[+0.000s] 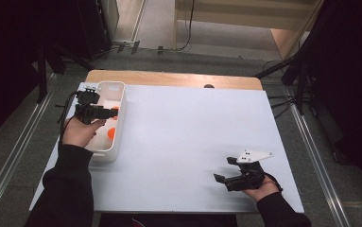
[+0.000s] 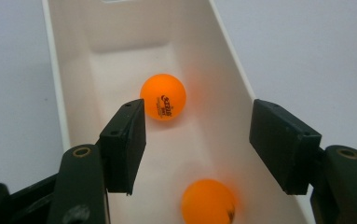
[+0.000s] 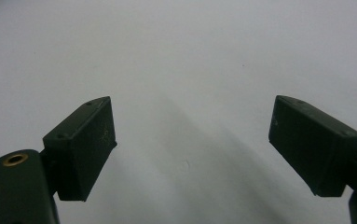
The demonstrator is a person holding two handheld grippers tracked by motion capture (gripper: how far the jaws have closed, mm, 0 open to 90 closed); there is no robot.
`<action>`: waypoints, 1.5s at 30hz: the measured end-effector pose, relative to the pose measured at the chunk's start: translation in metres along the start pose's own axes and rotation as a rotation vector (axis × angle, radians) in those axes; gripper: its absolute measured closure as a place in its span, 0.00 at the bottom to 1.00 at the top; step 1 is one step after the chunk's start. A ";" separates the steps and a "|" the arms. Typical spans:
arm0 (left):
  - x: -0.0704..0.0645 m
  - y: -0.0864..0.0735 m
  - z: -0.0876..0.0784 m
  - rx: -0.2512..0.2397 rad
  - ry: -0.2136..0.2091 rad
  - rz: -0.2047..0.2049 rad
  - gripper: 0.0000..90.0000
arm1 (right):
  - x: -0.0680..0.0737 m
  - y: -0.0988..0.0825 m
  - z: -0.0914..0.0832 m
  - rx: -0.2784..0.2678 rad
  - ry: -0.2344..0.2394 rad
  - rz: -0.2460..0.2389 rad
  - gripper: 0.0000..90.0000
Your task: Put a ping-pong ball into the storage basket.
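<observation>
My left gripper point(image 2: 197, 140), jaws apart and empty, hovers over the white bin point(image 2: 73, 84); one light, smooth, roll-prone orange ball point(image 2: 163, 96) lies just ahead, best pinched across its middle.

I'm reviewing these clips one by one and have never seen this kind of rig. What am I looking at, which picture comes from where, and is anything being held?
No robot here: a person holds a hand-operated two-jaw tool in each hand. The wide picture looks down from above the table. The other two come from cameras riding on each tool, looking along its black jaws. The left gripper hangs over a white bin at the table's left edge. Its own view shows two orange balls in the bin, one farther off and one nearer. Its jaws stand apart and grip nothing. The right gripper hovers over bare white tabletop, jaws open and empty.
</observation>
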State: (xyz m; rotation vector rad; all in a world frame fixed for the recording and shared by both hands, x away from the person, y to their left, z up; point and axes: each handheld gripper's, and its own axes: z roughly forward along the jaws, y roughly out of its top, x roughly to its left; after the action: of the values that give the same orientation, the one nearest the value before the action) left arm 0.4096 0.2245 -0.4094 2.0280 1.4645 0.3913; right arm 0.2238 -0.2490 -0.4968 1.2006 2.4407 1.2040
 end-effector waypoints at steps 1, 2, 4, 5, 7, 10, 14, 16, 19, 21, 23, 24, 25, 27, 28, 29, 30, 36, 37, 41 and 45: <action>0.001 0.000 -0.001 -0.004 -0.002 0.000 0.41 | 0.000 0.000 0.000 -0.001 0.000 0.000 0.15; 0.002 0.001 -0.002 -0.006 0.000 -0.001 0.41 | 0.000 0.000 0.000 -0.004 -0.001 -0.001 0.15; 0.002 0.003 -0.006 -0.021 -0.009 -0.002 0.39 | 0.000 -0.001 -0.001 0.000 -0.003 0.005 0.15; 0.002 0.004 -0.008 -0.023 -0.014 -0.003 0.37 | 0.001 -0.001 -0.001 0.001 -0.005 0.007 0.15; 0.000 0.006 -0.013 -0.038 -0.027 0.006 0.37 | 0.000 -0.002 -0.002 -0.003 -0.006 0.005 0.15; -0.003 0.008 -0.019 -0.048 -0.030 0.034 0.37 | 0.000 -0.002 -0.002 -0.003 -0.008 0.004 0.15; -0.009 0.012 -0.027 -0.065 -0.041 0.049 0.37 | 0.000 -0.002 -0.002 -0.004 -0.008 0.004 0.15; -0.013 0.013 -0.030 -0.075 -0.064 0.054 0.37 | 0.000 -0.003 -0.003 -0.001 -0.008 0.009 0.15; -0.018 0.015 -0.035 -0.082 -0.102 0.072 0.37 | 0.001 -0.003 -0.003 -0.004 -0.009 0.011 0.15; -0.021 0.015 -0.037 -0.091 -0.128 0.081 0.37 | 0.001 -0.003 -0.003 -0.004 -0.013 0.008 0.15; -0.023 0.015 -0.038 -0.085 -0.162 0.087 0.33 | 0.001 -0.003 -0.003 -0.004 -0.014 0.008 0.15; -0.025 0.015 -0.038 -0.085 -0.173 0.091 0.33 | 0.001 -0.003 -0.004 -0.004 -0.012 0.008 0.15; -0.027 0.015 -0.039 -0.084 -0.183 0.098 0.33 | 0.001 -0.003 -0.004 -0.003 -0.012 0.008 0.15; -0.030 0.015 -0.039 -0.080 -0.198 0.109 0.33 | 0.001 -0.003 -0.003 -0.004 -0.014 0.008 0.15; -0.031 0.015 -0.039 -0.079 -0.202 0.116 0.33 | 0.001 -0.003 -0.003 -0.004 -0.013 0.011 0.15; -0.033 0.015 -0.039 -0.080 -0.211 0.123 0.33 | 0.001 -0.003 -0.003 -0.004 -0.013 0.010 0.15; -0.035 0.015 -0.039 -0.078 -0.213 0.128 0.33 | 0.001 -0.003 -0.003 -0.003 -0.011 0.009 0.15; -0.043 0.014 -0.039 -0.069 -0.251 0.157 0.33 | 0.001 -0.003 -0.004 -0.005 -0.010 0.010 0.15; -0.045 0.014 -0.038 -0.071 -0.260 0.163 0.33 | 0.000 -0.003 -0.004 -0.005 -0.013 0.008 0.15; -0.051 0.013 -0.037 -0.066 -0.309 0.202 0.29 | 0.001 -0.003 -0.004 -0.004 -0.012 0.009 0.15; -0.058 0.013 -0.036 -0.058 -0.359 0.224 0.29 | 0.000 -0.003 -0.004 -0.005 -0.012 0.010 0.15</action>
State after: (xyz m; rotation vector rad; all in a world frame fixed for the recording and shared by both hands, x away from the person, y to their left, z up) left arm 0.3786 0.1780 -0.3674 2.0917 1.0041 0.1444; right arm 0.2201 -0.2519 -0.4966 1.2168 2.4250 1.2013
